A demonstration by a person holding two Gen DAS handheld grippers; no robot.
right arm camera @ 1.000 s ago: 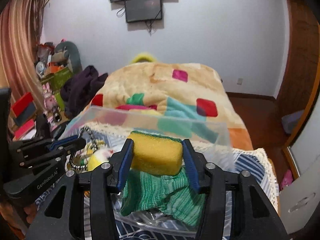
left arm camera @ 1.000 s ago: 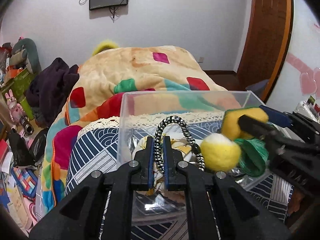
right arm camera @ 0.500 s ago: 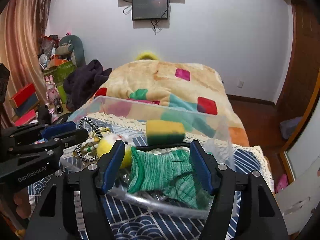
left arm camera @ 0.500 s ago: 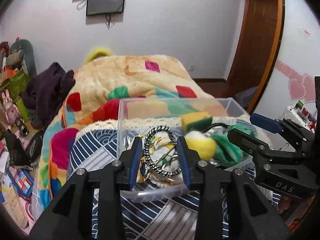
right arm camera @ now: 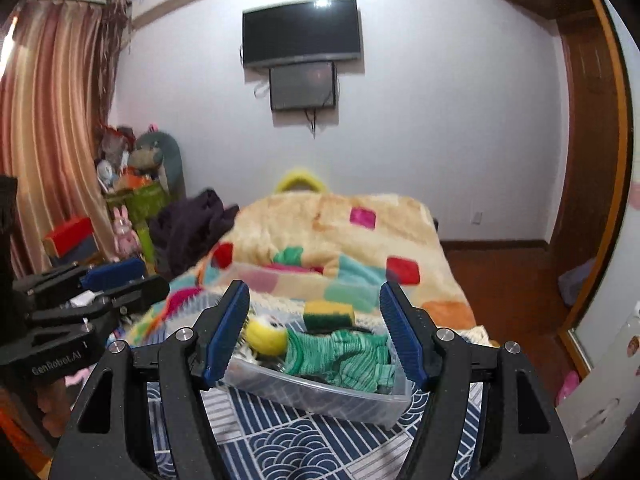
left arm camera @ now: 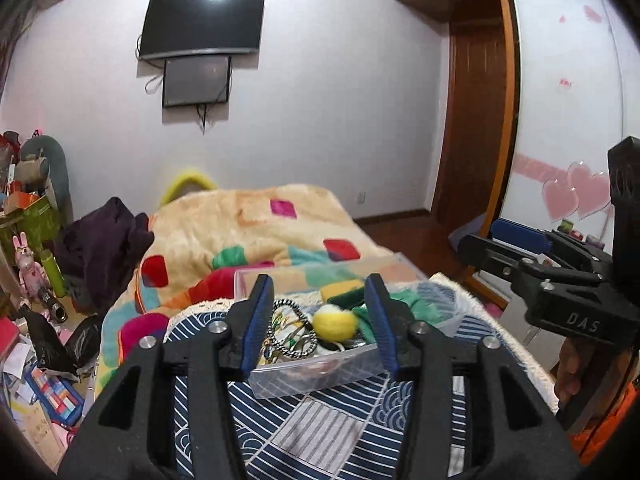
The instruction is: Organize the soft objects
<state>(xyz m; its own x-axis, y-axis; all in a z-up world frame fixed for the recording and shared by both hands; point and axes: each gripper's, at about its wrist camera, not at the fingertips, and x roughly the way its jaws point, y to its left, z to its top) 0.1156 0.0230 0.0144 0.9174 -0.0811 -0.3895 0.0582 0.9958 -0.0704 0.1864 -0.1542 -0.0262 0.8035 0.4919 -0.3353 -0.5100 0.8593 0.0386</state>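
Observation:
A clear plastic box [left arm camera: 312,380] [right arm camera: 320,400] sits on a blue patterned cloth. Inside lie a yellow felt ball [left arm camera: 334,322] [right arm camera: 266,334], a yellow-and-green sponge [left arm camera: 342,290] [right arm camera: 328,314], a green knitted cloth [right arm camera: 344,354] and a black-and-white cord loop [left arm camera: 280,320]. My left gripper [left arm camera: 318,280] hangs above and short of the box, its jaws opening with nothing between them. My right gripper [right arm camera: 313,286] hovers likewise, jaws opening and empty. Each gripper also shows at the edge of the other's view, the right gripper [left arm camera: 480,238] and the left gripper [right arm camera: 154,278].
The blue patterned cloth [left arm camera: 320,432] covers the near end of a bed with a colourful blanket [left arm camera: 240,224]. Dark clothes [left arm camera: 100,248] and floor clutter [left arm camera: 36,360] lie to the left. A wardrobe [left arm camera: 560,120] and wooden door stand at the right.
The left gripper let go of the cord loop and the right gripper let go of the sponge; both now lie in the box. Both grippers opened, rose and drew back.

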